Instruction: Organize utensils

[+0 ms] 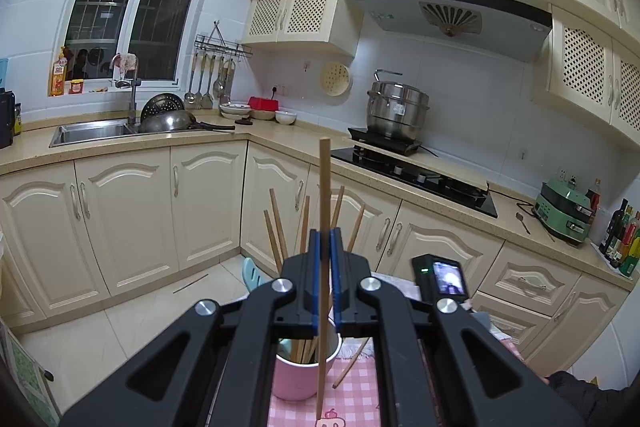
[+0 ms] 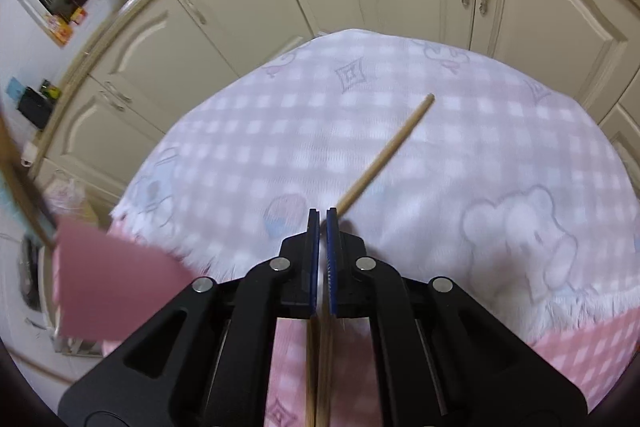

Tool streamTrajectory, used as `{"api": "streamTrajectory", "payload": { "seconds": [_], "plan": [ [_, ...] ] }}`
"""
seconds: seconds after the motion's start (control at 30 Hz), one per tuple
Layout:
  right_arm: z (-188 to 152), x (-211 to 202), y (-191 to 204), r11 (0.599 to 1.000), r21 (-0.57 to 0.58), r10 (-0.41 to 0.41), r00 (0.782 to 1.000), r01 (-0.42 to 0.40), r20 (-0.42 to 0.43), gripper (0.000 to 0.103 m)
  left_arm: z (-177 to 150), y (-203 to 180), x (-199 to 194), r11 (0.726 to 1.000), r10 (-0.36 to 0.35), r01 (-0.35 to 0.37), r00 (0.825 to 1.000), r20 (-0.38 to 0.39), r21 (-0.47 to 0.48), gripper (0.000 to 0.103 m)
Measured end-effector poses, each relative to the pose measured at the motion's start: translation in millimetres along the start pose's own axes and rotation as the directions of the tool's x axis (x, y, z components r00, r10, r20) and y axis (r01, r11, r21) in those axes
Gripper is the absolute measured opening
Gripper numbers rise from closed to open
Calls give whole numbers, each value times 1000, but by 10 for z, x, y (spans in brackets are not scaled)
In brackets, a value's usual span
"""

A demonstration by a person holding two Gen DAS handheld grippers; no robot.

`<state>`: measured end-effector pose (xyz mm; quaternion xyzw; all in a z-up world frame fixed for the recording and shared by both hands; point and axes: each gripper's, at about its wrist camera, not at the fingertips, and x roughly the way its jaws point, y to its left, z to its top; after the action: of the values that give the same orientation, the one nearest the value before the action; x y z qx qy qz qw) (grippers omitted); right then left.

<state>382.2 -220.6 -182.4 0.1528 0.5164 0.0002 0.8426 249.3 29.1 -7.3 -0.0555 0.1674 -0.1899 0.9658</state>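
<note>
My left gripper [image 1: 325, 231] is shut on a wooden chopstick [image 1: 324, 187] and holds it upright in front of a pink cup [image 1: 300, 375] with several chopsticks standing in it. The held stick's lower tip reaches the pink checked tablecloth [image 1: 360, 399] just in front of the cup. Another chopstick [image 1: 352, 367] lies on the cloth right of the cup. My right gripper [image 2: 323, 213] is shut on a chopstick [image 2: 320, 367] that runs back under the jaws. A loose chopstick [image 2: 390, 151] lies on the cloth [image 2: 480, 155] ahead. The pink cup [image 2: 108, 279] is at the left, blurred.
Cream cabinets [image 1: 132, 219] and a counter with a sink [image 1: 96, 131] and a hob with a steel pot [image 1: 396, 115] lie beyond the table. A black device with a lit screen [image 1: 442, 277] stands on the table at the right. A chopstick [image 1: 191, 283] lies on the floor.
</note>
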Motion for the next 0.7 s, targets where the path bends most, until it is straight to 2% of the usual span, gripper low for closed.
{"api": "streamTrajectory", "payload": {
  "seconds": [0.07,0.17,0.23,0.3,0.37,0.4,0.5,0.63,0.7],
  "plan": [
    [19,63,59,999,-1,-50,999,50,-5,26,12,9,3,1000,-1,1,1000,2,2,4],
    [44,145,220,987,-77,-143,990,143,12,26,5,18,0,1000,-2,2,1000,2,2,4],
    [8,171,318,972,-138,-188,981,191,38,22,4,23,4,1000,-2,2,1000,0,0,4],
    [-26,172,381,968,-159,-188,981,193,48,16,1,32,14,1000,-5,5,1000,-4,-4,4],
    [-44,140,345,982,-144,-118,992,122,36,7,-5,32,21,1000,-5,5,1000,-7,-7,4],
    [-47,124,314,989,-128,-65,998,68,26,6,-5,29,32,1000,-6,5,1000,-8,-7,4],
    [-75,35,247,994,-110,18,999,-12,49,6,-13,25,37,1000,-5,5,1000,-10,-8,4],
    [-119,-202,194,989,-95,125,986,-114,114,6,-18,31,35,1000,-2,2,1000,-6,-10,4],
    [-136,-385,162,980,-97,186,970,-172,156,6,-25,16,23,1000,-1,1,1000,-2,-8,4]
  ]
}}
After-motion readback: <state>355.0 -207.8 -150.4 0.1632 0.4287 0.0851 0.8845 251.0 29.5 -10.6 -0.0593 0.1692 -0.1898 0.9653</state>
